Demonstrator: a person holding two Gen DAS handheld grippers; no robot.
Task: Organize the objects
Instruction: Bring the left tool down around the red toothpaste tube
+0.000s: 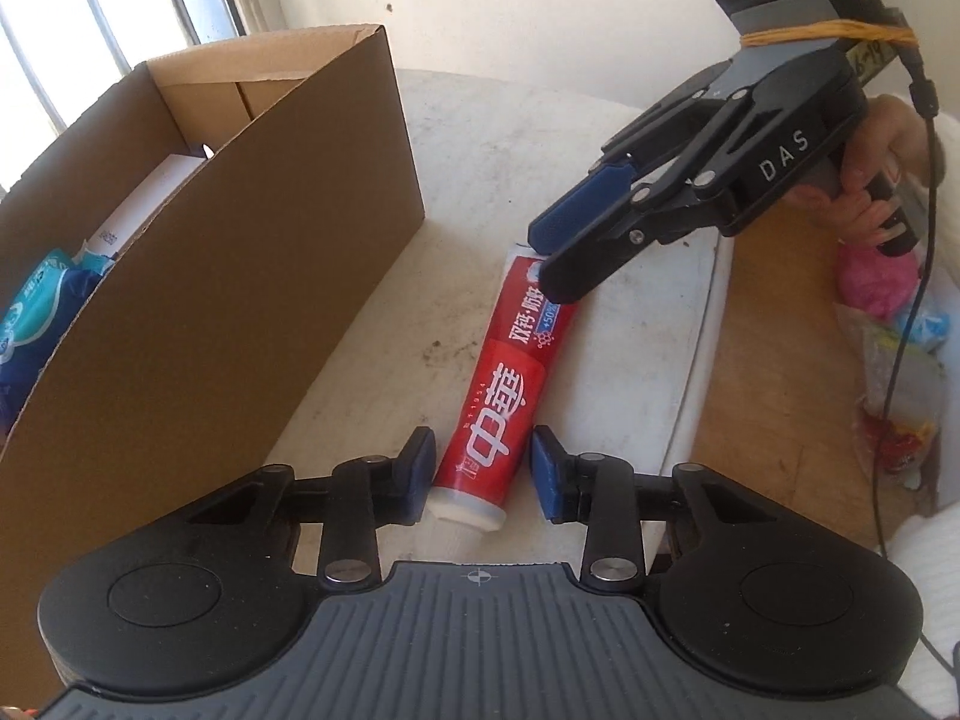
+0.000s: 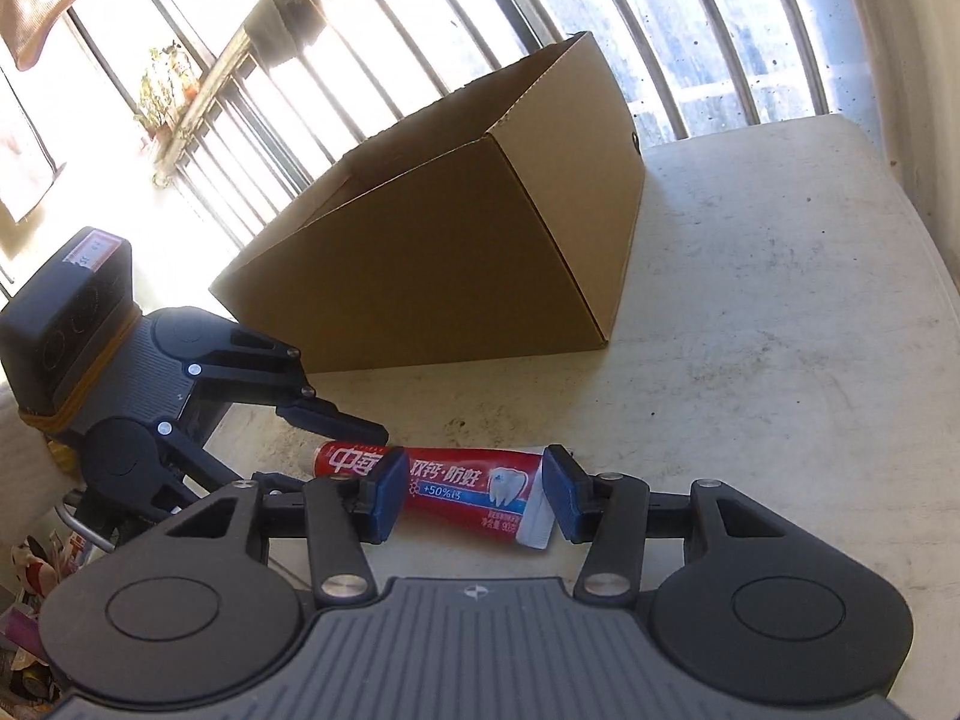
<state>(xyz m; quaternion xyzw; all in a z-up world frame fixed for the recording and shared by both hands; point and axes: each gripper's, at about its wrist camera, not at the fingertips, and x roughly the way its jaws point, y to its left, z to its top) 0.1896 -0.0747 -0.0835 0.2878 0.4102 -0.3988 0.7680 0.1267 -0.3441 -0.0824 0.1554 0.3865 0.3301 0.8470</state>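
A red toothpaste tube (image 1: 503, 396) lies flat on the white surface (image 1: 636, 324), just beside the open cardboard box (image 1: 240, 276), whose tall brown wall stands close along the tube's side. The left tool (image 1: 483, 471) straddles the tube's cap end, its blue pads set narrowly at either side; the one nearer the box seems to touch, the other stands a sliver off. The right tool (image 2: 468, 489) brackets the crimped tail end with its jaws apart, the far pad clear of the tube. Inside the box lie blue-and-white packets (image 1: 36, 312) and a white carton (image 1: 150, 198). Barred windows (image 2: 660, 30) let in hard daylight behind the box. Pink and coloured bags (image 1: 882, 300) sit past the surface's edge.
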